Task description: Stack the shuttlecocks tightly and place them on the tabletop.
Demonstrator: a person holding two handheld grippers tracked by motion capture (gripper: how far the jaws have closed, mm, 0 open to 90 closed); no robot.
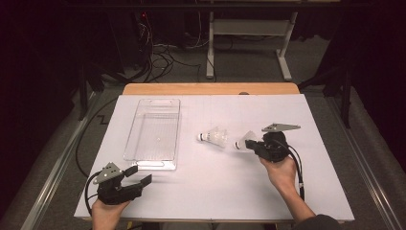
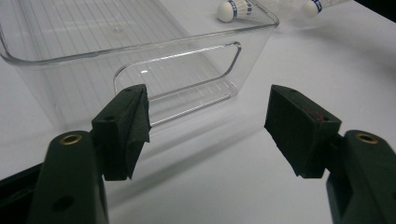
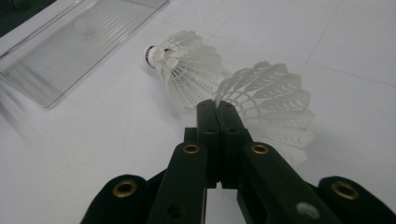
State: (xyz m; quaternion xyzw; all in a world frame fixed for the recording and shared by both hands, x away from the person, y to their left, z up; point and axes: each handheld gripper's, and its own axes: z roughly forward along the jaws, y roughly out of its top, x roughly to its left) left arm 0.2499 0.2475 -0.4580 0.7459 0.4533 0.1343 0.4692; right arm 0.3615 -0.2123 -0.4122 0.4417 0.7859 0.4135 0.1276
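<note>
Two white shuttlecocks lie on the white table top. The nearer shuttlecock (image 3: 275, 107) has the rim of its skirt pinched between the tips of my right gripper (image 3: 217, 106), which is shut on it; from above, that shuttlecock (image 1: 245, 141) sits just left of the right gripper (image 1: 253, 145). The other shuttlecock (image 1: 214, 136) lies free a little further left, its cork pointing left (image 3: 187, 70). A clear plastic bin (image 1: 143, 163) stands left of centre with nothing in it. My left gripper (image 1: 139, 175) rests open close to the bin's near end (image 2: 196, 60), nothing between its fingers (image 2: 126, 130).
The white sheet (image 1: 215, 191) covers the table, with a wooden strip (image 1: 210, 88) along the far edge. Beyond it are floor cables (image 1: 158, 55) and a white desk frame (image 1: 249, 28). Both hands rest near the front edge.
</note>
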